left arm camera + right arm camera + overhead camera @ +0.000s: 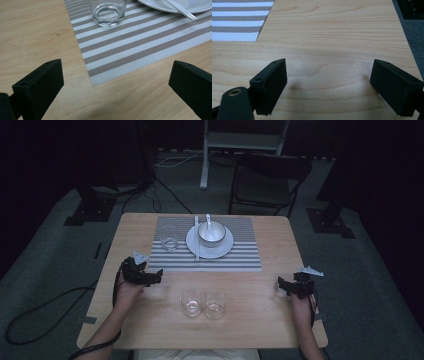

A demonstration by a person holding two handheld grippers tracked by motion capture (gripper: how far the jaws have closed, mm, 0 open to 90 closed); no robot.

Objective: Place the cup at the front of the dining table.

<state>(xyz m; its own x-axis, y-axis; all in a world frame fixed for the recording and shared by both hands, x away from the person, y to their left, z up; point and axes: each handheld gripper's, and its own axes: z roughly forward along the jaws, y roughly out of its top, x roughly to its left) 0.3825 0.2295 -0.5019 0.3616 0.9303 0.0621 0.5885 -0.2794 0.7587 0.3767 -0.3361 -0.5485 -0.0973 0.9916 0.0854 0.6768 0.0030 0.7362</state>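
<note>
A striped placemat (240, 257) lies at the far middle of the wooden table (150, 320). On it stand a clear glass (169, 240) and a white plate (222, 249) carrying a bowl (211, 233) with a spoon (208, 219) and white chopsticks (196, 240). Two more clear glasses (191, 301) (215, 305) stand side by side near the front. My left gripper (156, 276) is open by the mat's near left corner (93, 81), facing the glass (108, 12). My right gripper (281, 284) is open over bare wood (329, 70) at the right side, holding nothing.
A dark chair (265, 182) stands beyond the table's far edge, next to a white stand (205, 155). Cables (35, 315) trail over the grey floor at the left. The table's right edge (404, 42) lies close to my right gripper.
</note>
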